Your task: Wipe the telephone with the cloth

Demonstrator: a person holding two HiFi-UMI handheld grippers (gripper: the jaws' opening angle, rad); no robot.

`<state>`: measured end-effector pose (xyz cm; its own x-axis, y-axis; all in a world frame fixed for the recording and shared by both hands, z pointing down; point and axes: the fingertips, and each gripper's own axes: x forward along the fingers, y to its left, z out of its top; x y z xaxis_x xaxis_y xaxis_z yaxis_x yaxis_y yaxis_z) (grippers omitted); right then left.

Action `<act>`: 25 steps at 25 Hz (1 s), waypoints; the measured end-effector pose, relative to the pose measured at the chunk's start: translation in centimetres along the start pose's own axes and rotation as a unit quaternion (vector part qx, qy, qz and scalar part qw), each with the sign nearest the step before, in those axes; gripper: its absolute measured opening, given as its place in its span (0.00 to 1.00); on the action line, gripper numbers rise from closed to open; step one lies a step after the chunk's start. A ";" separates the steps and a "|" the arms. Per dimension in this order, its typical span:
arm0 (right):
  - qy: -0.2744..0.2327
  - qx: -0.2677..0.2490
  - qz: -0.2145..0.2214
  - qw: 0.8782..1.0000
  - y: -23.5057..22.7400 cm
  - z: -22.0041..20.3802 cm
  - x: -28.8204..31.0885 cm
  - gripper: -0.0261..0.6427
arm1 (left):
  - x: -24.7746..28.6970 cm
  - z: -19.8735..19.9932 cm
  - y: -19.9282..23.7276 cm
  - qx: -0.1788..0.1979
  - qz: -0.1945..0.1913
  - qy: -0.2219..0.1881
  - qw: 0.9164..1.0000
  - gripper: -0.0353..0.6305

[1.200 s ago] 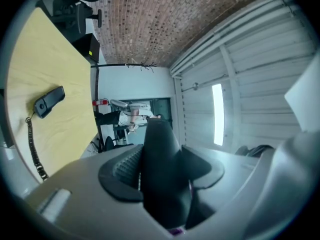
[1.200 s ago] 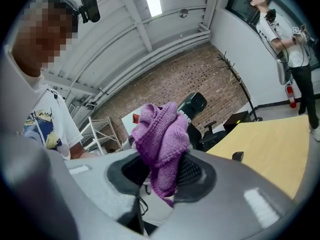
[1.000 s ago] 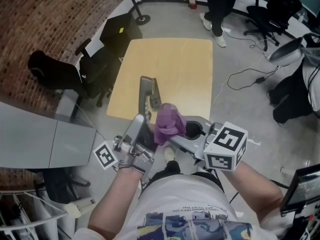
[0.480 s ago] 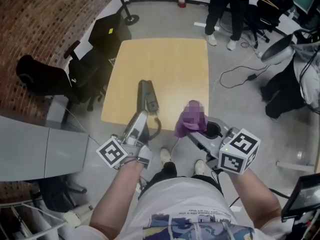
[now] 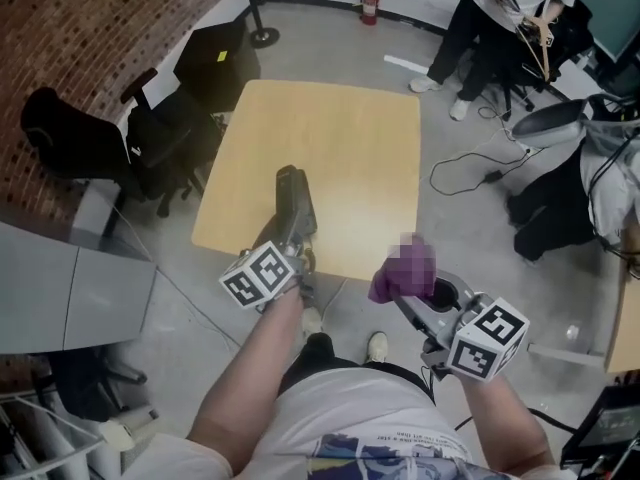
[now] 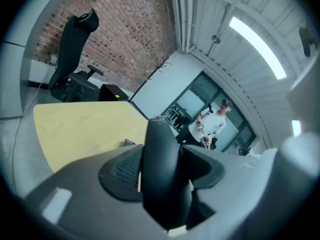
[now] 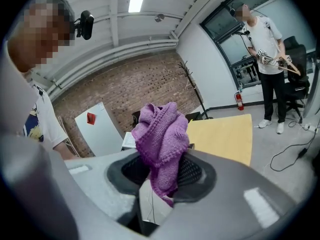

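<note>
Two claws: both show in the head view, and each is clamped on its own thing.
Left claw [image 5: 285,253]: its jaws press on the long, dark grey plastic telephone handset [image 6: 161,154], which sticks out ahead of the pads.
Right claw [image 5: 432,300]: its jaws nip the purple knitted cloth [image 7: 161,134], which stands bunched up out of the pads.
Just changed: a second ago the cloth lay against the handset, between the two claws. Now the two are well apart.
Handset now: it has sunk ahead of the left claw to the near edge of the pale yellow wooden table [image 5: 340,138].
Cloth now: it has drawn back with the right claw, off to that claw's own side and clear of the table's edge.
Unclear: whether the handset rests on the tabletop or hangs just above it.
Meaning for the task: the wiping contact is broken, so that stroke looks finished or paused. The handset seems to be on its way down to the table.
Next move: if more wiping is wanted, the right claw must bring the cloth back across to the handset.
</note>
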<state>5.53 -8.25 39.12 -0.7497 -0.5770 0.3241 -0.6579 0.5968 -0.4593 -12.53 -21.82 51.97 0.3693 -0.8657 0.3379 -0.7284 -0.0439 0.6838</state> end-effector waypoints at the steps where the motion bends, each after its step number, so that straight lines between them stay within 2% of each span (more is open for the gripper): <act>1: 0.004 -0.001 -0.002 1.000 -0.2 0.0 -0.2 0.22 | 0.6 -0.2 0.3 0.006 0.011 0.000 1.000 0.43; 6: 0.021 0.001 -0.005 1.000 -0.7 -0.2 -0.9 0.22 | 3.2 -0.9 1.8 0.031 0.060 0.001 0.998 0.44; 10: 0.033 0.000 -0.006 0.999 -1.3 -0.2 -1.5 0.22 | 5.1 -1.7 3.1 0.038 0.098 0.003 0.994 0.43; 17: 0.043 0.006 -0.004 0.999 -2.2 0.4 -2.0 0.22 | 7.0 -1.6 5.1 0.076 0.155 0.010 0.985 0.44; 25: 0.048 0.016 -0.006 0.999 -3.5 0.5 -3.2 0.22 | 9.3 -3.6 6.0 0.128 0.178 0.040 0.975 0.44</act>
<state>10.25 -8.76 39.28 -0.7461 -0.5274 0.4063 -0.6655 0.5707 -0.4811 -11.41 -28.36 61.58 0.1034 -0.8078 0.5803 -0.9347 0.1206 0.3345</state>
